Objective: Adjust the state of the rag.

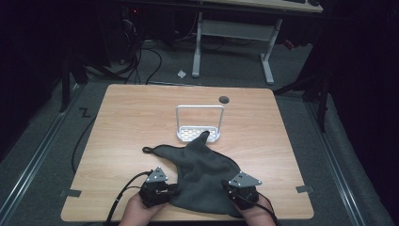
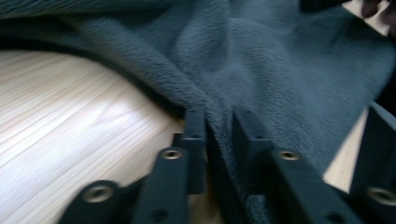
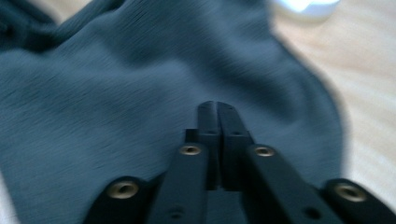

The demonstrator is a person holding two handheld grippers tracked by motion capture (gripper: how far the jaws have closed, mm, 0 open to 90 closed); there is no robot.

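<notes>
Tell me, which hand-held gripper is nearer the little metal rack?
Right, narrowly. The right hand-held gripper sits below the rack, slightly right; the left hand-held gripper is below-left, both at the cloth.

— Any words, labels or numbers to read here?

— None. The desk (image 1: 131, 117) has a bare wood grain, the dark cloth (image 1: 202, 174) carries no tag or print, and the white rack (image 1: 200, 123) at the far middle is unmarked (the grey plates on the grippers show holes, no lettering).
</notes>
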